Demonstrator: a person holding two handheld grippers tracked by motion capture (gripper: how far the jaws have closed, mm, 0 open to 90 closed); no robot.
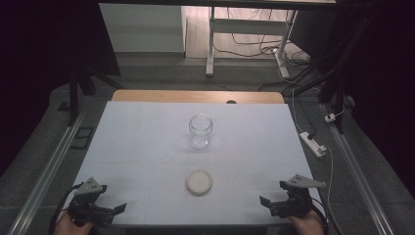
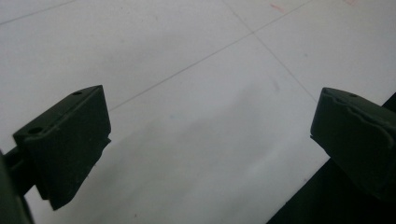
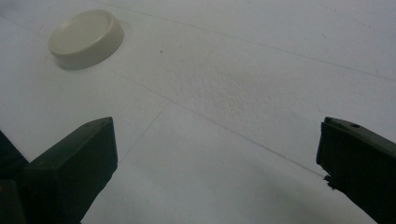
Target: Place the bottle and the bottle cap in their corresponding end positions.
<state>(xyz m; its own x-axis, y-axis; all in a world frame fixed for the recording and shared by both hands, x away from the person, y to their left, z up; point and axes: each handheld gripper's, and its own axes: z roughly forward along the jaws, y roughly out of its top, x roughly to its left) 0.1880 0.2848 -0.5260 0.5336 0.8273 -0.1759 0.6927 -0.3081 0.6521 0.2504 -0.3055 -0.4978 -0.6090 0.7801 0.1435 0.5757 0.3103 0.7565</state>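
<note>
White table (image 1: 147, 147): clear glass jar (image 1: 200, 130) upright just past centre, at 12 o'clock from the cream lid (image 1: 199, 182), well apart from it. Left gripper (image 1: 115, 209) at 7 o'clock, right gripper (image 1: 266, 201) at 5 o'clock; both with jaws spread wide, holding nothing.
</note>
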